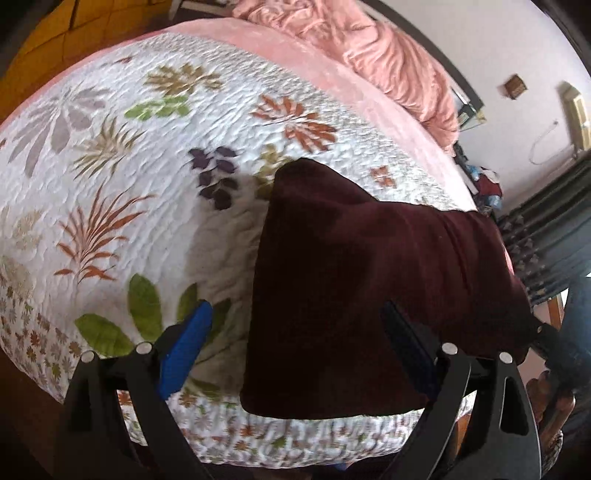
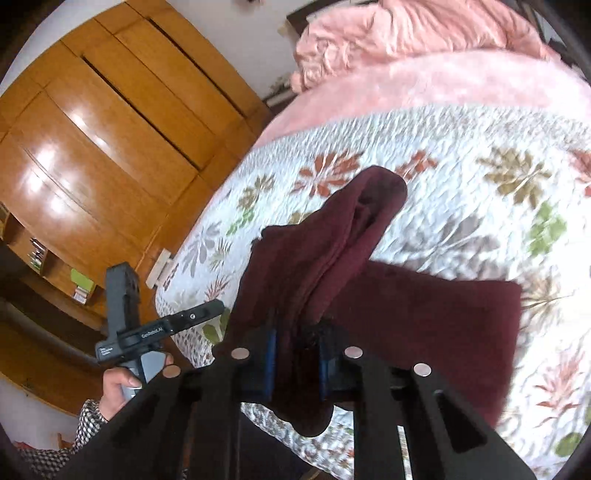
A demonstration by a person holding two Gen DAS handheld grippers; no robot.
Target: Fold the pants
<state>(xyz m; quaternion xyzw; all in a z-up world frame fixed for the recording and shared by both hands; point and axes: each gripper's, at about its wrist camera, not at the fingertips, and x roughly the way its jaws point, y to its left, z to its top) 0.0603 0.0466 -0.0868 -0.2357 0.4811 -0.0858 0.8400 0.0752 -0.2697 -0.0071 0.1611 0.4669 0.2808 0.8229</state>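
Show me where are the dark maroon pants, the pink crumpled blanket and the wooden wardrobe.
dark maroon pants (image 1: 351, 295): left wrist view, flat middle part.
pink crumpled blanket (image 2: 406, 33): right wrist view, middle folds.
wooden wardrobe (image 2: 110, 140): right wrist view, door panel.

Bright, even daylight throughout, with white glare patches on the glossy wooden wardrobe (image 2: 110, 147) in the right wrist view. Strong fisheye bending and dark vignetting at all corners. Motion blur over the quilt (image 2: 480, 177), and little detail in the dark pants (image 1: 369, 277).
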